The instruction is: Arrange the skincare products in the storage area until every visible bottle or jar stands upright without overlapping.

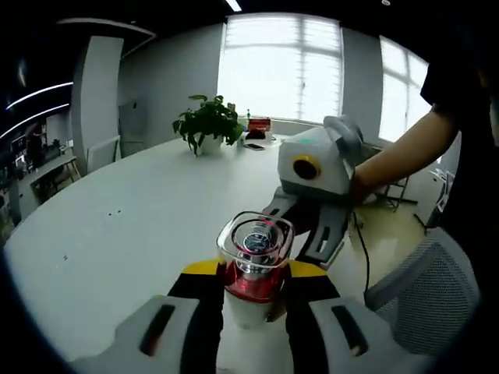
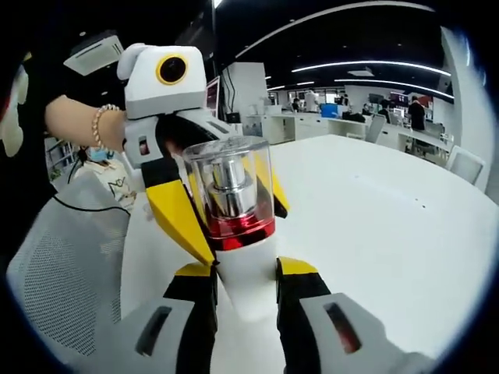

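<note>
A skincare bottle (image 1: 253,269) with a clear square cap, a silver pump inside, a red band and a white body stands between both grippers over a white table (image 1: 117,234). My left gripper (image 1: 256,276) is shut on it at the red band. My right gripper (image 1: 306,234) reaches in from the right behind the bottle, held by a person's hand. In the right gripper view the bottle (image 2: 234,202) rises upright; my right gripper (image 2: 245,284) is shut on its white lower body, and the left gripper (image 2: 226,214) has its yellow jaws along the cap and band.
A potted plant (image 1: 207,125), a red item (image 1: 259,125) and a dark phone (image 1: 254,146) sit at the table's far side. A grey mesh chair (image 1: 425,288) stands by the table edge (image 2: 62,257). Desks and people fill the far office (image 2: 351,109).
</note>
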Available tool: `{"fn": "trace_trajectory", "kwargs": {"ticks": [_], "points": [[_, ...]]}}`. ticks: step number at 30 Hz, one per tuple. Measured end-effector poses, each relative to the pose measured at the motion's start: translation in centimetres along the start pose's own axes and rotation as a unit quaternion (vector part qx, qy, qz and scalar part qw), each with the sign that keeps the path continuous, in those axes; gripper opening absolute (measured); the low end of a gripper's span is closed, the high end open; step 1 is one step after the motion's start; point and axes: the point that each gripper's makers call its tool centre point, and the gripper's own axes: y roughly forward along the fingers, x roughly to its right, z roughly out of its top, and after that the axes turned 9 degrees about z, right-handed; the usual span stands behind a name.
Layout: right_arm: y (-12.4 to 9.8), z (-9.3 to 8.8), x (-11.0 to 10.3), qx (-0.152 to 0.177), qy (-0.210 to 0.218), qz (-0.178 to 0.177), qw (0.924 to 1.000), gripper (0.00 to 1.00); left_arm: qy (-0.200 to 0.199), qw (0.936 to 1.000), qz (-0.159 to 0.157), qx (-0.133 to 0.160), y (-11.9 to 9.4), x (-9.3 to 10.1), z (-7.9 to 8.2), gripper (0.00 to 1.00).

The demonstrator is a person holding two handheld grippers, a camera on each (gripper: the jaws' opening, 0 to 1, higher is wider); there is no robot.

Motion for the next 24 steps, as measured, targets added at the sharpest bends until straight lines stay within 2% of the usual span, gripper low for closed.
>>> {"fn": "trace_trajectory", "kwargs": {"ticks": [5, 15, 24], "points": [[0.0, -0.6, 1.2, -0.012, 0.001, -0.004, 0.9999, 0.28, 0.001, 1.0000, -0.004, -0.005, 1.3, -0.8, -0.4, 0.25], [-0.7, -0.7, 3.9, 0.000, 0.006, -0.006, 1.0000, 0.28, 0.015, 0.9998, -0.005, 0.012, 3.2, -2.0, 0.8, 0.26], [-0.5, -0.6, 4.9, 0.001, 0.003, -0.002, 1.0000, 0.29, 0.012, 0.9997, 0.005, 0.019, 3.7, -3.1, 0.8, 0.27]]}}
